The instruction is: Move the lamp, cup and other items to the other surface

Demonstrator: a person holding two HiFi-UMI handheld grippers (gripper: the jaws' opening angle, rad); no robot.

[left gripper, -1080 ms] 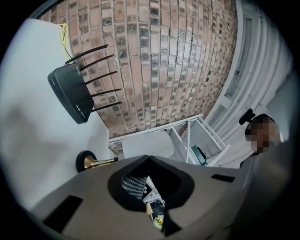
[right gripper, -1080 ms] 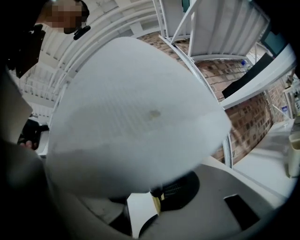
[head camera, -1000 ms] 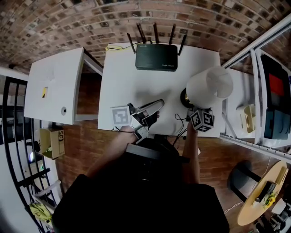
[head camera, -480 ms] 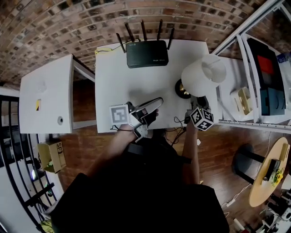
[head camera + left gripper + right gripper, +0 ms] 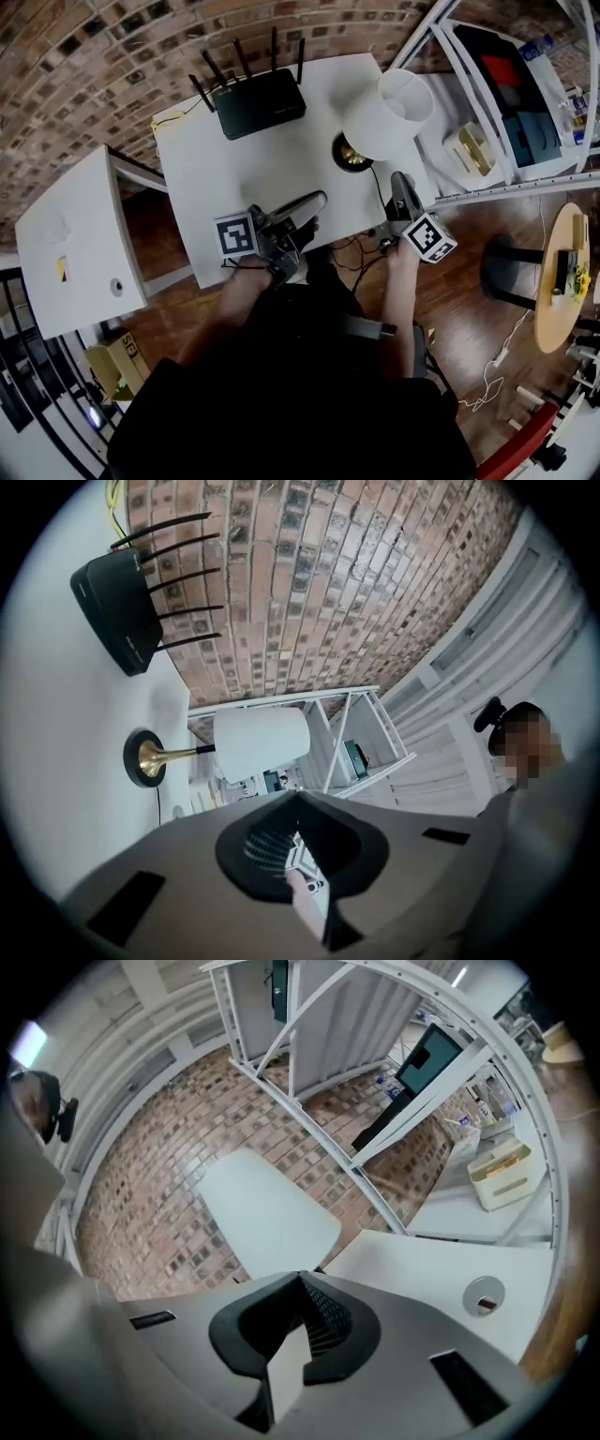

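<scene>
Two grippers sit over the near side of the white table (image 5: 234, 178), and neither one carries anything. The lamp (image 5: 384, 112) stands upright and untouched. Its cord (image 5: 379, 199) trails from the black foot off the edge nearest the person.

The right gripper (image 5: 397, 180) is just beside the lamp, on the person's side of its foot and apart from it, with the cord running close by. Its jaws have just been closing and now meet with nothing between them. This looks like a reposition rather than a grab, and they would have to reopen before taking the stem.

The left gripper (image 5: 317, 200) is farther from the lamp, on the side toward the second table (image 5: 66, 244). Its jaws are also together and empty, and its own view shows the lamp side-on and well apart. That probably leaves it free to steady the shade or mind the cord.

A router (image 5: 258, 103) lies beyond the lamp toward the wall. No cup shows in any view.
</scene>
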